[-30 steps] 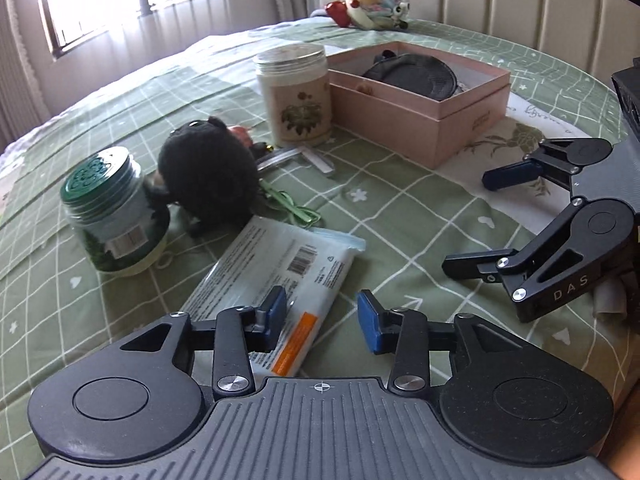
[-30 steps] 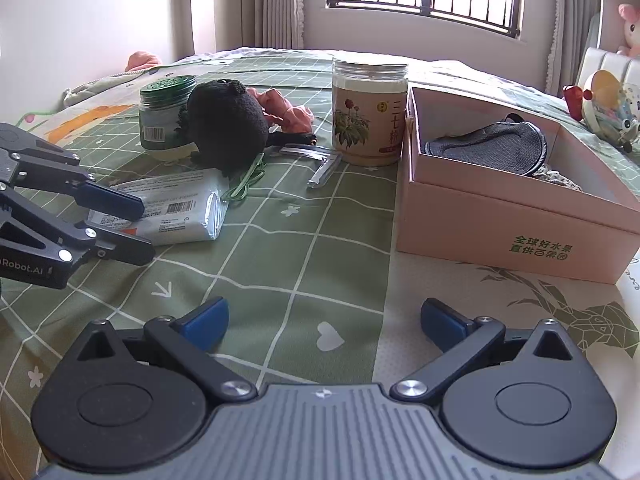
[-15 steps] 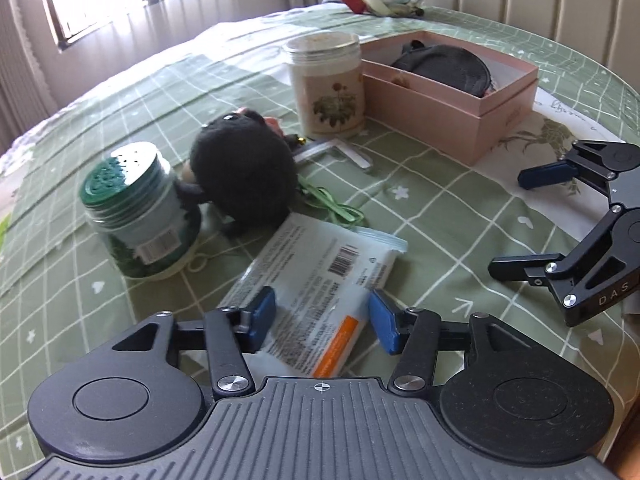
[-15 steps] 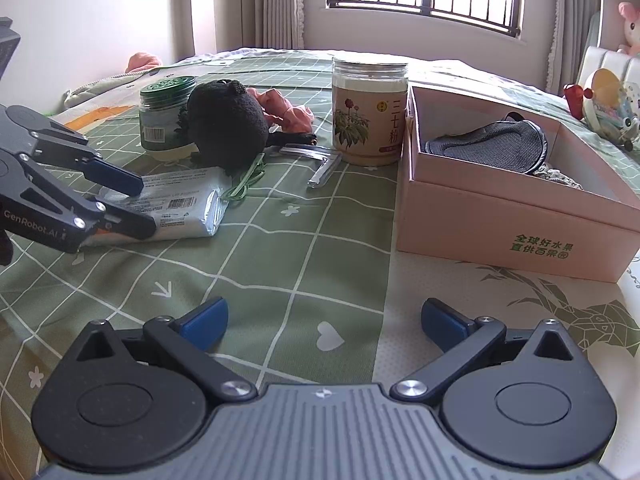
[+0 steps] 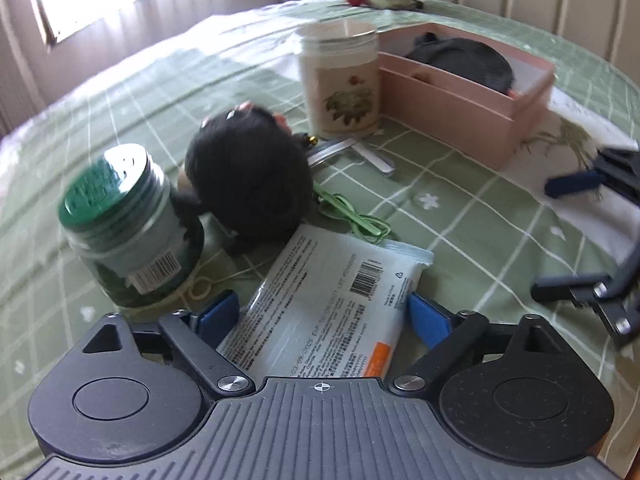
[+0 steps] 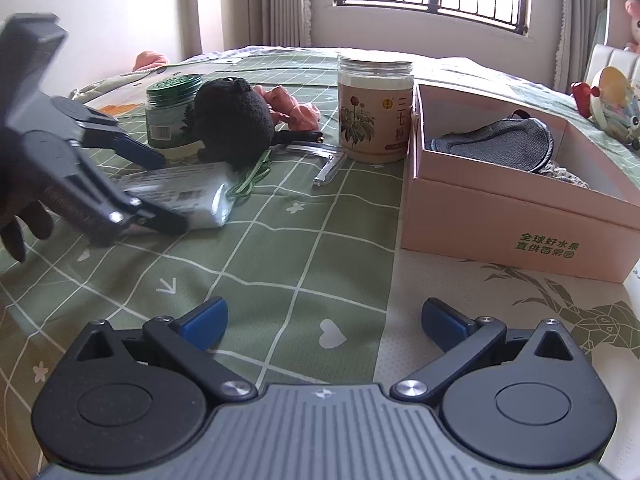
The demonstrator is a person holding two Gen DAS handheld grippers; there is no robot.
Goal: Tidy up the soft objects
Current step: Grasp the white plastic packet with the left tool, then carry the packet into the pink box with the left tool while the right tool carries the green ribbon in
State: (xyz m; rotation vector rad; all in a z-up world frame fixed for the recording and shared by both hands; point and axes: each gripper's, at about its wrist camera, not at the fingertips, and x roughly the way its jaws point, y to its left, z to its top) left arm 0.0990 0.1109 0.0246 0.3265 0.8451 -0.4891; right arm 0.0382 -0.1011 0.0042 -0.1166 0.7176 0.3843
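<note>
A soft white wipes pack (image 5: 320,304) lies on the green bedspread. My left gripper (image 5: 320,316) is open with its blue pads on either side of the pack; it also shows in the right wrist view (image 6: 160,188), around the pack (image 6: 180,196). A black plush toy (image 5: 248,180) sits just beyond the pack, also seen from the right (image 6: 232,120). A pink box (image 6: 512,204) holds a grey eye mask (image 6: 496,144). My right gripper (image 6: 322,318) is open and empty above the bedspread.
A green-lidded jar (image 5: 128,232) stands left of the plush. A tall cream jar (image 5: 344,84) stands by the pink box (image 5: 472,96). Metal tweezers (image 6: 330,164), a green cord (image 5: 352,216) and pink fabric (image 6: 292,108) lie nearby. A toy (image 6: 616,100) lies at the headboard.
My left gripper moved forward and lower, and its jaws opened wider, so the pads now straddle the wipes pack. My right gripper has not moved.
</note>
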